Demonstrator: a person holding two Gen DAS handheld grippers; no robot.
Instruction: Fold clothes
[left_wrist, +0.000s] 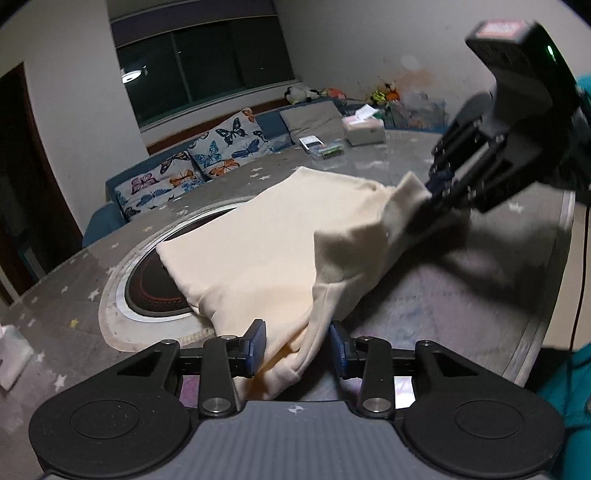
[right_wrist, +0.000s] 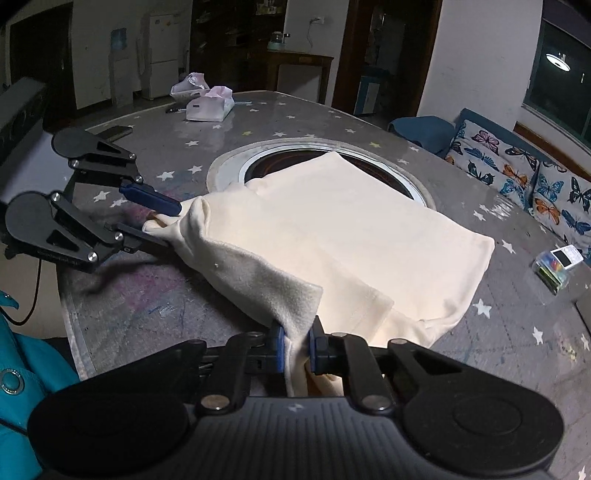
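A cream garment (left_wrist: 258, 240) (right_wrist: 351, 229) lies partly folded on the grey star-patterned round table (left_wrist: 461, 295) (right_wrist: 295, 114) and covers part of the round black cooktop (left_wrist: 155, 288) (right_wrist: 280, 158) at its centre. My left gripper (left_wrist: 296, 349) (right_wrist: 166, 225) is open; a bunched near edge of the garment lies between its blue pads. My right gripper (right_wrist: 296, 347) (left_wrist: 432, 195) is shut on another corner of the garment, held slightly off the table. A fold of cloth stretches between the two grippers.
Pink tissue packs (right_wrist: 208, 105) and a dark phone (right_wrist: 116, 132) lie at the table's far side. A tissue box (left_wrist: 364, 129) and a clear box (right_wrist: 557, 266) sit near another edge. Butterfly cushions (left_wrist: 207, 158) line a blue sofa. A teal sleeve (right_wrist: 22, 369) is close by.
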